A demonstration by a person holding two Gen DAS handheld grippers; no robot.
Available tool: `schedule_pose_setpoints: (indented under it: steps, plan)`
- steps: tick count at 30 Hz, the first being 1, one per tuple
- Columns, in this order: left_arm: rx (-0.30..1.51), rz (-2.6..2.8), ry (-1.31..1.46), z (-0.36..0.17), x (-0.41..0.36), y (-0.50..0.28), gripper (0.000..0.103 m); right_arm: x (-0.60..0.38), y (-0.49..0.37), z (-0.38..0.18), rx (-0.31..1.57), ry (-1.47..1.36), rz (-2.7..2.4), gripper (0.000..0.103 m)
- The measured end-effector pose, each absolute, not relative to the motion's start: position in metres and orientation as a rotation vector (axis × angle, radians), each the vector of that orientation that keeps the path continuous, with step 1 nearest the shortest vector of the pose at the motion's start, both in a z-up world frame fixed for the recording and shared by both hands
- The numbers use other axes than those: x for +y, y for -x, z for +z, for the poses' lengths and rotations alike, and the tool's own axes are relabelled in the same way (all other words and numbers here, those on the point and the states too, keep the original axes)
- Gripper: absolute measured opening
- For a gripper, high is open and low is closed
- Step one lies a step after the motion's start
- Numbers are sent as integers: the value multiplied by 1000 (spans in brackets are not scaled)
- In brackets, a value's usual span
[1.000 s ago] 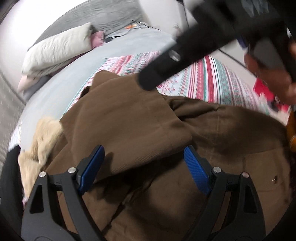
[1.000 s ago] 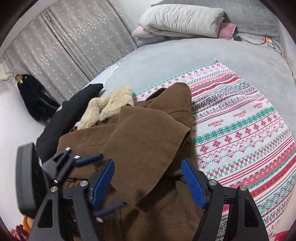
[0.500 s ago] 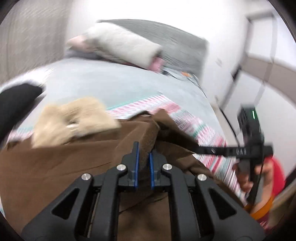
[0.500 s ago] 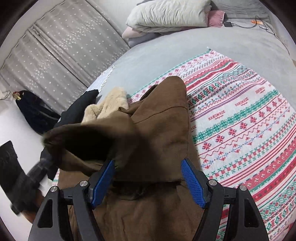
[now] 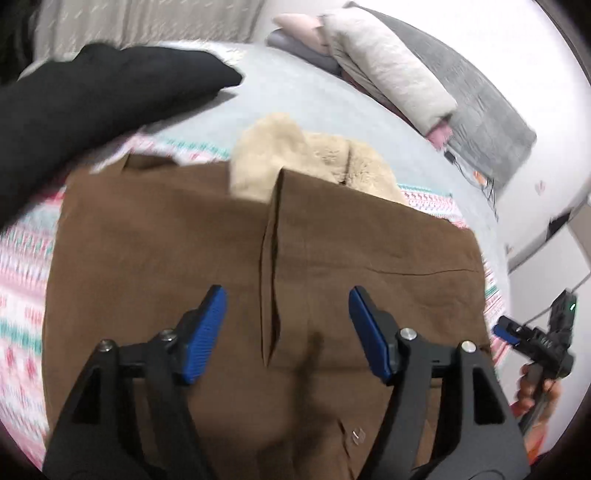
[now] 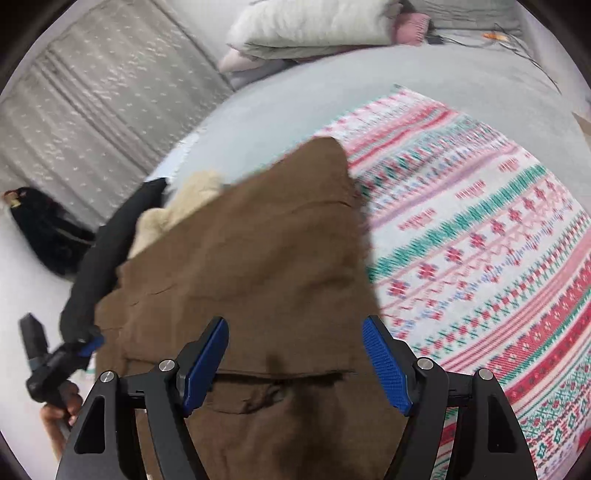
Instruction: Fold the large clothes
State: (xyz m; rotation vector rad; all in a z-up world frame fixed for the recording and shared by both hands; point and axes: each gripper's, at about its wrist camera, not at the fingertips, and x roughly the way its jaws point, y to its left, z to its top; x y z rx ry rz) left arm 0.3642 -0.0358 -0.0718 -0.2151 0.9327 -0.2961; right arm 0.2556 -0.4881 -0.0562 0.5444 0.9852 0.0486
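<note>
A brown coat [image 5: 166,258] with a cream fleece collar [image 5: 314,158] lies folded flat on the patterned blanket [image 5: 22,258]. My left gripper [image 5: 288,325] hovers over the coat's middle seam; its jaws are opening, with nothing pinched between the blue pads. In the right wrist view the same coat [image 6: 258,258] and collar [image 6: 173,210] lie under my right gripper [image 6: 295,354], which stands open above the fabric and holds nothing. The left gripper [image 6: 81,347] shows at the lower left, held in a hand.
A black garment [image 5: 92,99] lies at the blanket's far left. Stacked pillows [image 6: 314,26] and cables [image 6: 498,37] sit at the head of the grey bed [image 6: 443,74]. A curtain [image 6: 92,92] and a black bag [image 6: 44,229] stand beyond the bed's left side.
Half a second ago the left gripper was shut on a brown fold and carrying it leftward across the coat. It has since let go and the fold lies flat. The right gripper stayed open.
</note>
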Motion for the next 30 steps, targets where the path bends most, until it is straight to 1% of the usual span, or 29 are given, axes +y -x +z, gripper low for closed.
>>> schedule_pose_setpoints:
  steps: [4, 6, 7, 8, 9, 10, 11, 12, 14, 15, 17, 18, 19, 20, 21, 22, 23, 24, 26, 27, 28, 29, 30]
  plan:
    - [1010, -281, 156, -101, -49, -399, 68, -496, -259, -71, 1008, -587, 18, 76]
    - [1041, -282, 185, -113, -55, -408, 45, -499, -261, -78, 1014, -616, 18, 76]
    - [1032, -295, 176, -111, -58, -406, 20, -500, -262, -82, 1014, -629, 20, 76]
    - [1016, -298, 136, -105, -65, -399, 9, -501, -263, -86, 1006, -640, 15, 76]
    - [995, -321, 140, -98, -67, -391, 9, -502, -264, -88, 1000, -643, 10, 71]
    - [981, -351, 161, -90, -68, -384, 9, -503, -265, -92, 987, -646, 4, 58]
    - [964, -392, 199, -78, -67, -372, 9, -503, -266, -94, 968, -645, 5, 21]
    - [955, -399, 219, -70, -63, -366, 9, -505, -268, -95, 955, -642, 2, 17]
    - [966, -323, 220, -62, -54, -361, 10, -514, -265, -93, 923, -683, -44, 14]
    - [983, -266, 191, -64, -53, -363, 11, -517, -263, -89, 900, -676, -69, 13]
    - [1043, -70, -55, -85, -66, -370, 12, -519, -260, -83, 888, -619, -162, 14]
    - [1092, -43, -148, -96, -73, -374, 12, -520, -259, -81, 890, -589, -212, 15]
    - [1113, -38, -186, -101, -75, -373, 12, -521, -257, -79, 888, -576, -246, 15]
    - [1078, -49, -186, -100, -77, -367, 14, -523, -255, -74, 870, -580, -258, 15]
    - [1037, -52, -175, -95, -79, -365, 16, -525, -253, -70, 844, -589, -247, 19]
    - [976, -65, -150, -87, -81, -360, 20, -524, -250, -62, 803, -592, -223, 22]
    - [935, -82, -136, -81, -84, -356, 27, -521, -247, -56, 775, -582, -209, 30]
    - [892, -111, -128, -74, -87, -352, 30, -516, -244, -49, 747, -557, -199, 41]
    - [824, -185, -123, -63, -96, -344, 47, -499, -246, -39, 724, -480, -178, 49]
    - [804, -213, -127, -62, -99, -342, 50, -492, -248, -36, 727, -449, -159, 49]
    - [793, -242, -140, -62, -105, -341, 57, -483, -252, -37, 734, -423, -140, 49]
    - [797, -264, -161, -65, -110, -342, 61, -474, -257, -40, 747, -394, -116, 49]
    - [811, -265, -187, -70, -120, -351, 61, -467, -260, -43, 758, -373, -102, 49]
